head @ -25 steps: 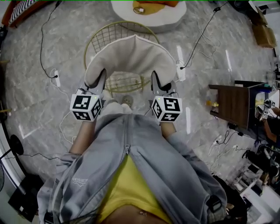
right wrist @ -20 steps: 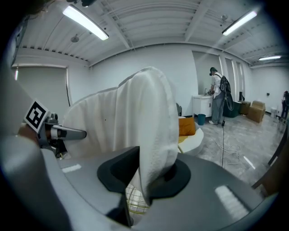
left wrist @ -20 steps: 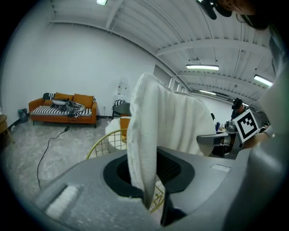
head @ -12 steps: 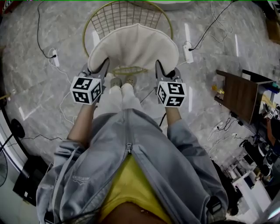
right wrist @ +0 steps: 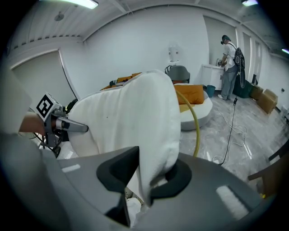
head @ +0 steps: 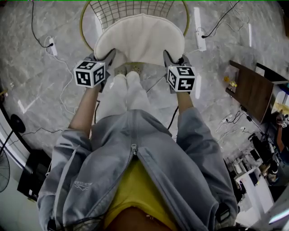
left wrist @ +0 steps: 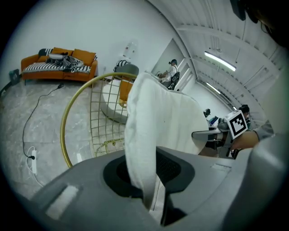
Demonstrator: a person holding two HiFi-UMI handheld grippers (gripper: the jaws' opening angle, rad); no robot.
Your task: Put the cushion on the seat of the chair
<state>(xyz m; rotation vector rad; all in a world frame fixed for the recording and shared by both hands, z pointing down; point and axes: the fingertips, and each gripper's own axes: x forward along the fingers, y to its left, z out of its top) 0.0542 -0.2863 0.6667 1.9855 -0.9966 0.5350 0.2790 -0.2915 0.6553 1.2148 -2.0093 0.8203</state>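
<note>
A white padded cushion [head: 140, 38] hangs between both grippers, over the seat of the gold wire chair [head: 135, 8]. My left gripper [head: 108, 57] is shut on the cushion's left edge and my right gripper [head: 168, 58] is shut on its right edge. In the left gripper view the cushion [left wrist: 162, 122] folds down into the jaws of the left gripper [left wrist: 146, 180], with the chair's gold rim and wire back [left wrist: 101, 117] behind it. In the right gripper view the cushion [right wrist: 131, 122] is pinched in the right gripper [right wrist: 144, 180], and the chair's rim [right wrist: 195, 122] shows beside it. The seat is hidden under the cushion.
A dark wooden side table [head: 253, 92] stands to the right. Cables and a power strip [head: 49, 45] lie on the marble floor on the left, another strip [head: 200, 40] on the right. The person's feet [head: 128, 68] are just before the chair. An orange sofa [left wrist: 58, 65] stands far off.
Both grippers have come down together with the cushion. It hung high in front of the chair's back; now it sits lower, over the seat.
</note>
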